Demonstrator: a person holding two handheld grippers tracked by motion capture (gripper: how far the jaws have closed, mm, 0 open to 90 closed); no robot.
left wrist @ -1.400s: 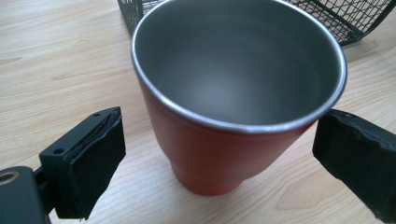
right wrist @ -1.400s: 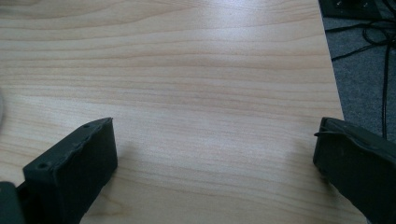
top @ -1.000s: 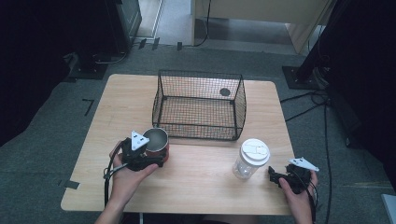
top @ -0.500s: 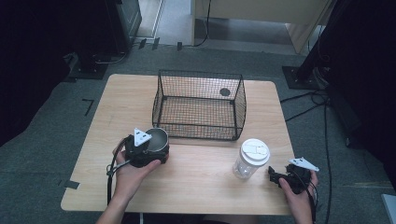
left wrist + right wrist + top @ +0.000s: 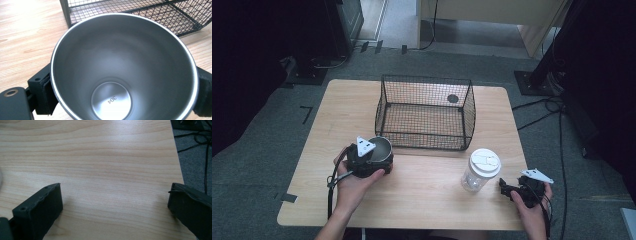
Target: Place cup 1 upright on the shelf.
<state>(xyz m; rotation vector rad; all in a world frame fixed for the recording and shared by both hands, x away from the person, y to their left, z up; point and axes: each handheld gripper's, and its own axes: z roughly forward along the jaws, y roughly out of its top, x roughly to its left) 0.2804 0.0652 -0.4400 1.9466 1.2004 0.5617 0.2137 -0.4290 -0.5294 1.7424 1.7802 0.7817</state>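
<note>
Gripping a steel cup (image 5: 381,148), the left gripper (image 5: 368,159) sits just in front of the wire basket (image 5: 426,112), off its near left corner. Jaws pinch the cup from both sides; in the left gripper view the black pads press against the outer wall at left and right of the rim. Cup (image 5: 125,67) upright, mouth open to that camera, nothing inside, "304" stamped on its bottom. Cannot tell whether the cup's base touches the surface (image 5: 422,200) or is slightly off it.

Basket stands on the surface, open at the top, black mesh, a dark round spot showing near its far right corner. In the left gripper view its near corner post (image 5: 65,12) rises just behind the cup's rim.

Clear jar with a white lid (image 5: 482,170) stands upright in front of the basket's near right corner, apart from the basket.

Right gripper (image 5: 517,191) rests low, to the right of the jar and farther from the basket, close to the jar but not touching it. Jaws spread wide; bare wood between them in the right gripper view, gripping nothing. Right hand (image 5: 532,210) holds it from behind.
</note>
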